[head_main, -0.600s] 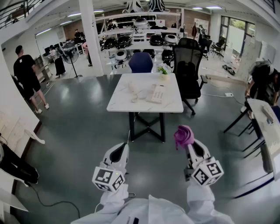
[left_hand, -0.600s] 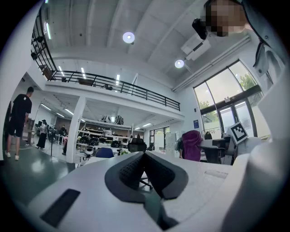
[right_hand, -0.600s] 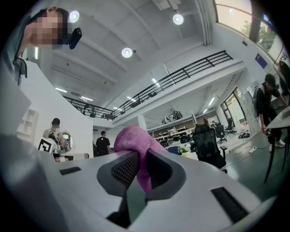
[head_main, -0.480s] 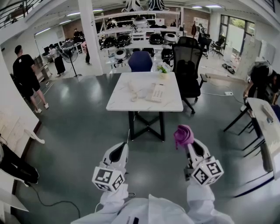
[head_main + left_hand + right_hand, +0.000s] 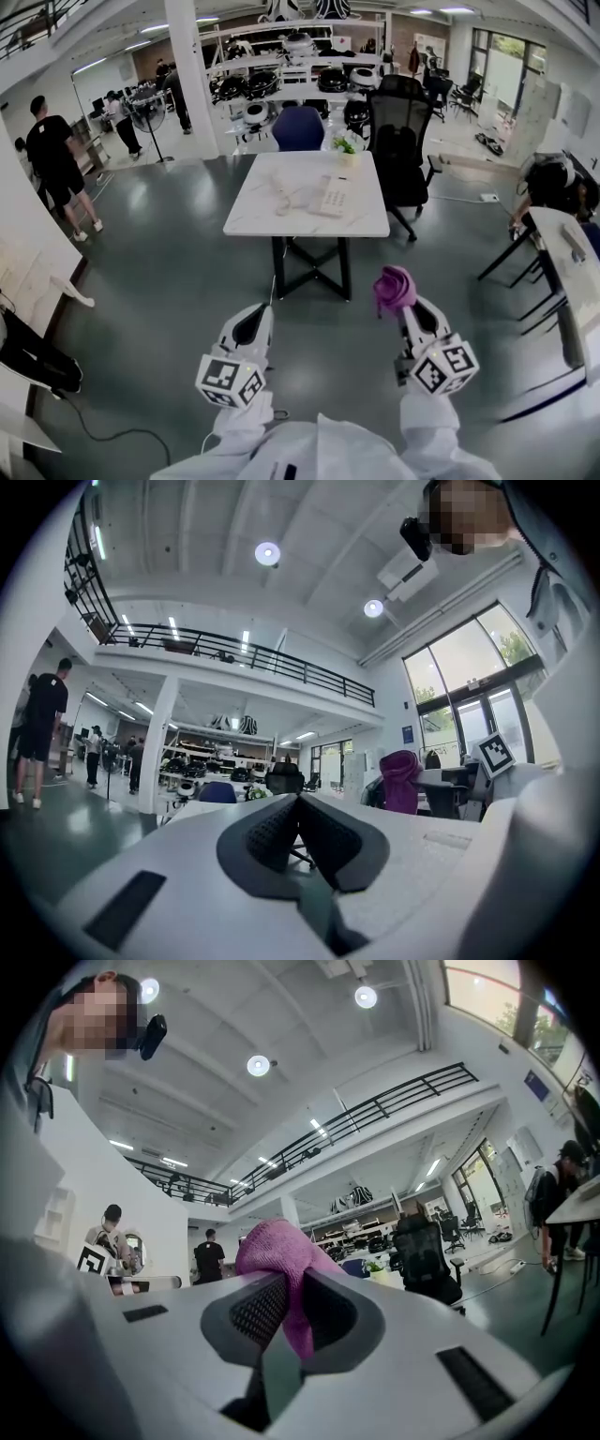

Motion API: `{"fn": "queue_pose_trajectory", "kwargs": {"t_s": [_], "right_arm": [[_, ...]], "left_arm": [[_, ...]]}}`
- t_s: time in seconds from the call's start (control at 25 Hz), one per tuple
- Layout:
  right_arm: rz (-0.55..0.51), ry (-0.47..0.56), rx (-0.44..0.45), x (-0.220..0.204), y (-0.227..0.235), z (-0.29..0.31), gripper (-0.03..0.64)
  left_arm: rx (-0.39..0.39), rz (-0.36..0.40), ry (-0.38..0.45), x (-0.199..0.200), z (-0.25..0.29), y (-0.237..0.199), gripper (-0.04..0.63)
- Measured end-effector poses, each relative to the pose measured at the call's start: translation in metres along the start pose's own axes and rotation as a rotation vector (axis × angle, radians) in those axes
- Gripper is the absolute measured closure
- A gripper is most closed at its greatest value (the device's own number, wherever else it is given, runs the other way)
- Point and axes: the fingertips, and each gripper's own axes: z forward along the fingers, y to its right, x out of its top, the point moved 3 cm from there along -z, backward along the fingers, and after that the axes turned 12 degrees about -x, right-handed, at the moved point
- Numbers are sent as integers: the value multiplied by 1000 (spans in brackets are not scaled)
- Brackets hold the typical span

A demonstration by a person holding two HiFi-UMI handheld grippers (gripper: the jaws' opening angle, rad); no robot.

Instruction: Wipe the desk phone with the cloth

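A white desk phone [image 5: 331, 199] lies on a white marble-top table [image 5: 356, 225] a few steps ahead, its handset [image 5: 282, 198] off to its left. My right gripper [image 5: 397, 298] is shut on a bunched purple cloth [image 5: 393, 288], which bulges out above the jaws [image 5: 277, 1256]. My left gripper [image 5: 255, 320] is shut and holds nothing; its jaws meet in the left gripper view [image 5: 296, 803]. Both grippers are held up over the floor, well short of the table.
A small potted plant [image 5: 348, 147] stands at the table's far edge, with a blue chair [image 5: 298, 129] and a black office chair [image 5: 399, 141] behind it. Another desk [image 5: 567, 272] is at the right, where a person [image 5: 553, 183] bends over. People stand far left [image 5: 54, 159].
The table and phone have shifted slightly nearer and leftward in the head view as I step closer. Both grippers keep their pose, the cloth still held.
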Motion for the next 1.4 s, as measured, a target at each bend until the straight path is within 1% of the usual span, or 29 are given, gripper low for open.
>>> {"fn": "queue_pose_trajectory", "kwargs": {"t_s": [0.16,0.36,0.52,0.64,0.88,1.04,1.4], "right_arm": [[2,-5,4,-1,9,2,584],[11,-10,14,-4,20,10,584],[9,-19,33,-9,30,16,584],[4,-34,53,-15,30,28,584],[26,-59,54,-25,37,68,584],[38,-69,54,-31,38,109,584],[64,-78,22,-37,44,197,584]], "left_arm": [[-5,-4,4,-1,7,6,597],[9,-18,18,-6,13,10,597],[19,-35,9,-17,22,12,597],[17,-28,-4,-21,29,5,597],[21,-23,-40,-29,53,-23,597],[23,-38,-52,-34,75,-57,597],[-36,-57,-74,-36,143,-132,597]]}}
